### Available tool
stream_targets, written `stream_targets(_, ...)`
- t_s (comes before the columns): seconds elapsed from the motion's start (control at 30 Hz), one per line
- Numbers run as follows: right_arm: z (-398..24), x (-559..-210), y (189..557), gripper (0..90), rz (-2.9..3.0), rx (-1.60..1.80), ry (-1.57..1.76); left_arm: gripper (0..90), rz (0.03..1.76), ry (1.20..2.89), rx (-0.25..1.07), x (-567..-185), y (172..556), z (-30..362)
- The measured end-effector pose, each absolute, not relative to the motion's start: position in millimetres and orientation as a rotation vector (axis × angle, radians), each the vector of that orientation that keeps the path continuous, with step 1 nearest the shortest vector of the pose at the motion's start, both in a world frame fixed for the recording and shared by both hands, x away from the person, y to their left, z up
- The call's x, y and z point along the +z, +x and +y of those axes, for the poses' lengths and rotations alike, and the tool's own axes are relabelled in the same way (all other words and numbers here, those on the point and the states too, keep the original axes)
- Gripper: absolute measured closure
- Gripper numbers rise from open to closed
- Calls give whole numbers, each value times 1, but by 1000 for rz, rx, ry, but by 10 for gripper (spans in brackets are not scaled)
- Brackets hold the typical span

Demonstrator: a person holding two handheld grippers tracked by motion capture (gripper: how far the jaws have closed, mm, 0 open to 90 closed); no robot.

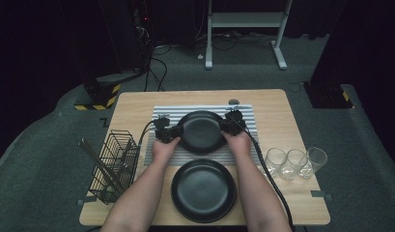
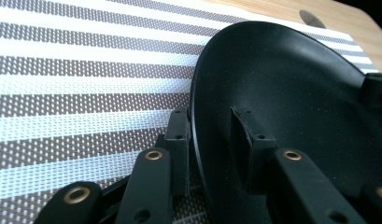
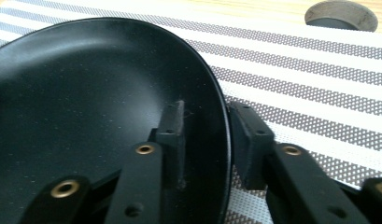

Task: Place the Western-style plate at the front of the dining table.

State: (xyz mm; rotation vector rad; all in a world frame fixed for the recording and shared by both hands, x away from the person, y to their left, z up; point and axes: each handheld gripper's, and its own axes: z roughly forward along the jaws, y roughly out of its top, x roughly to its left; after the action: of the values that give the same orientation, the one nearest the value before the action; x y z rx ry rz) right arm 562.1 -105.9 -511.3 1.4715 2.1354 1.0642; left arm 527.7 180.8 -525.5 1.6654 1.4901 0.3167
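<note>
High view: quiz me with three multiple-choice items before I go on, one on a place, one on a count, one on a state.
1. Where on the table does the wire basket stand?
A. left side
B. right side
C. middle of the far edge

2. How many glasses are on the right?
A. two
B. three
C. five

3. The black plate on the striped placemat is:
A. upside down
B. full of food
C. right way up and empty

Answers:
1 A, the basket sits by the left edge.
2 B, three clear glasses stand in a row.
3 C, its bare hollow faces up.
</note>
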Motion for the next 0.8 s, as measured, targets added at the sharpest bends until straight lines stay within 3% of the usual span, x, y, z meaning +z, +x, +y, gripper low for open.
stream_targets(0.17,-109,-505,555,635,2098,1083,1448,627,1479,1652,378,-519,524,181)
stream_targets(0.37,-113,-492,542,638,2083,1127,1412,620,1439,1651,459,-504,514,179)
stream_targets(0.53,-111,-484,517,720,2066,1139,1360,586,1428,1672,514,-499,500,174)
stream_targets(0.6,-112,-483,508,771,2067,1133,1339,605,1412,1689,543,-497,492,172)
stream_targets(0.8,-117,-477,482,792,2050,1127,1330,721,1375,1692,611,-488,468,173)
